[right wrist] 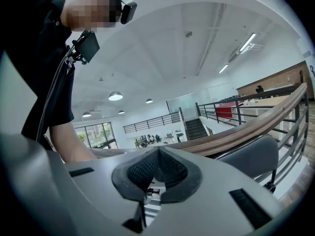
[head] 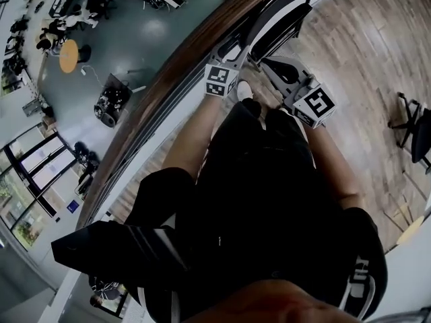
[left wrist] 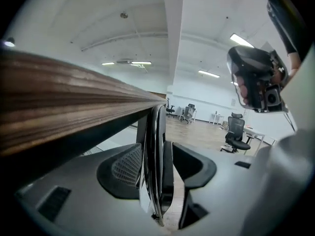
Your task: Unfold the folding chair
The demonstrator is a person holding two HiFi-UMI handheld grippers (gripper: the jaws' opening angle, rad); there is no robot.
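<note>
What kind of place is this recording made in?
Probably the upper floor or mezzanine of an open office building. A wooden handrail runs along its edge, a lower floor with a round table lies below it, and an office chair stands on the wood flooring.

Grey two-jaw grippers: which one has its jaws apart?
The left gripper: its jaws stand apart around the edge of the folded black chair; the right gripper is shut, empty.

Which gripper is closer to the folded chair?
Left. The left gripper has the folded chair edge-on between its open jaws; the right gripper, shut and empty, is beside the chair.
</note>
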